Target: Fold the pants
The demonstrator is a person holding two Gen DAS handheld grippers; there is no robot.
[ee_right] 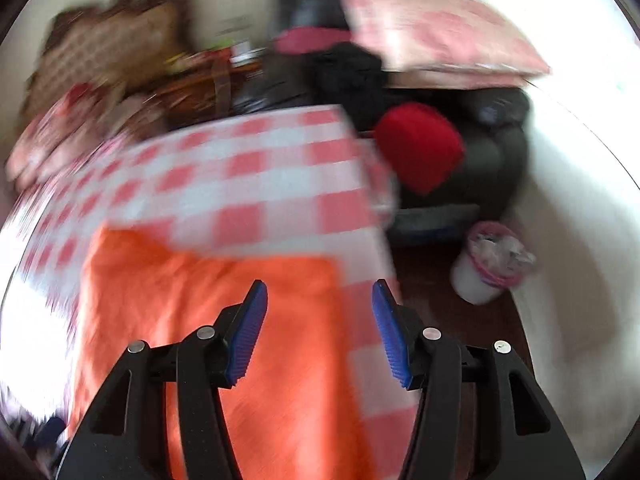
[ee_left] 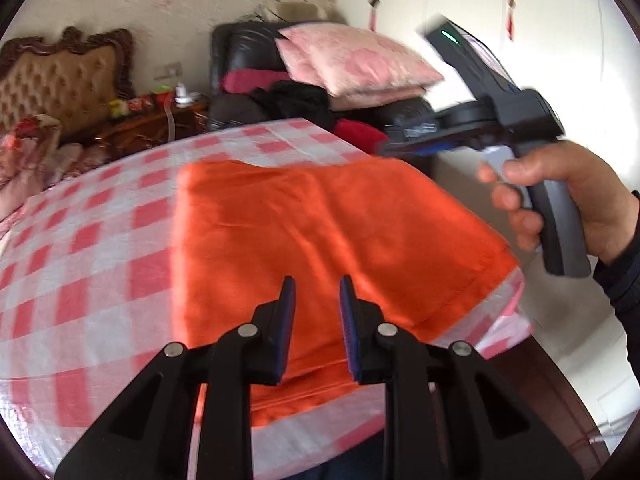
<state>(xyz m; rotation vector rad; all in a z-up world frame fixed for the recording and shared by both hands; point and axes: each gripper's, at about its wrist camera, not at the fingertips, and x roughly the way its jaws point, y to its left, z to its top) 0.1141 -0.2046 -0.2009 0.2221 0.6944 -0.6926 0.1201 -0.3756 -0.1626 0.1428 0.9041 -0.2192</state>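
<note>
The orange pants (ee_left: 320, 232) lie folded flat on a pink-and-white checked cloth (ee_left: 100, 248). My left gripper (ee_left: 318, 292) hovers over their near edge, jaws open a little and empty. The right gripper's body (ee_left: 500, 120) is held in a hand at the right, above the pants' right edge. In the blurred right wrist view the right gripper (ee_right: 320, 300) is open and empty above the pants (ee_right: 240, 340), near their right edge on the cloth (ee_right: 260, 168).
A black armchair (ee_left: 248, 52) piled with pink pillows (ee_left: 360, 60) and dark clothes stands behind the table. A tufted headboard (ee_left: 64, 76) and a cluttered nightstand (ee_left: 152, 120) are at the back left. A white bin (ee_right: 488, 264) stands on the floor right.
</note>
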